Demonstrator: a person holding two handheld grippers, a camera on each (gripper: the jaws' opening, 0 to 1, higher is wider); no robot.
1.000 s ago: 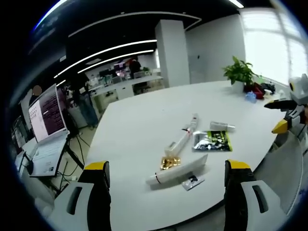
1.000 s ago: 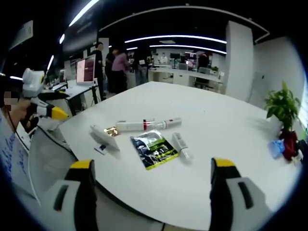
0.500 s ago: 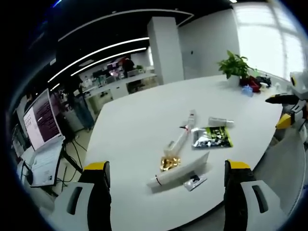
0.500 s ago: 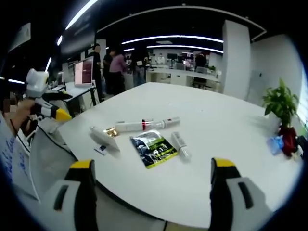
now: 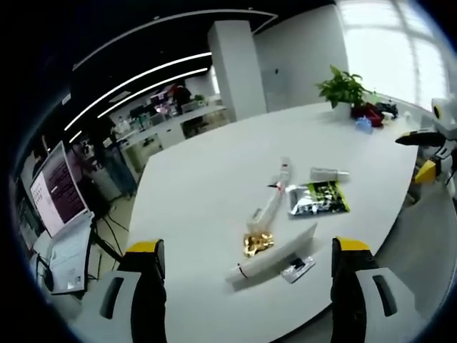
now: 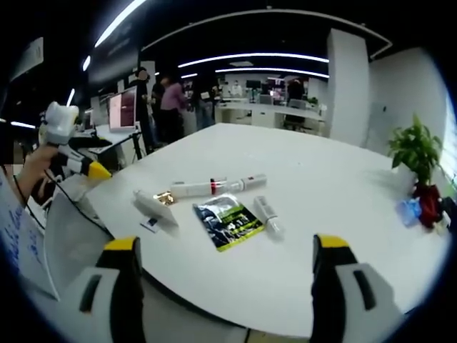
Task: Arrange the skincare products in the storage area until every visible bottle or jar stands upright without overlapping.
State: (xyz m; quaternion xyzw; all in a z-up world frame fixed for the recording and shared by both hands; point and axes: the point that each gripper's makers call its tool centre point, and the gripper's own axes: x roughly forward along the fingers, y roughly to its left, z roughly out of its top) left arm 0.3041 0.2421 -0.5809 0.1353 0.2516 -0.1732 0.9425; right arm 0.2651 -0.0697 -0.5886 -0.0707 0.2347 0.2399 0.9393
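Note:
Several skincare items lie flat near the edge of the white table [image 5: 207, 179]: a large white tube [image 5: 275, 257], a gold piece [image 5: 257, 243], a slim pen-like tube [image 5: 275, 196], a short tube [image 5: 328, 174], a green-black sachet [image 5: 318, 199] and a small dark sachet [image 5: 296, 266]. My left gripper [image 5: 248, 246] hangs open, off the table's edge and short of them. The right gripper view has the same group: white tube [image 6: 156, 206], slim tube [image 6: 218, 186], short tube [image 6: 268, 214], sachet [image 6: 228, 220]. My right gripper [image 6: 226, 243] is open, back from the table, holding nothing.
A potted plant [image 5: 344, 89] stands at the table's far side, with small blue and red items beside it [image 6: 418, 211]. A laptop [image 5: 57, 193] sits on a stand to the left. People [image 6: 168, 100] stand by desks behind. The other gripper [image 5: 428, 153] hovers right.
The left gripper's camera has shifted and tilted a little, so the items sit slightly further right and lower in its picture. The items on the table have not moved. Both grippers stay open.

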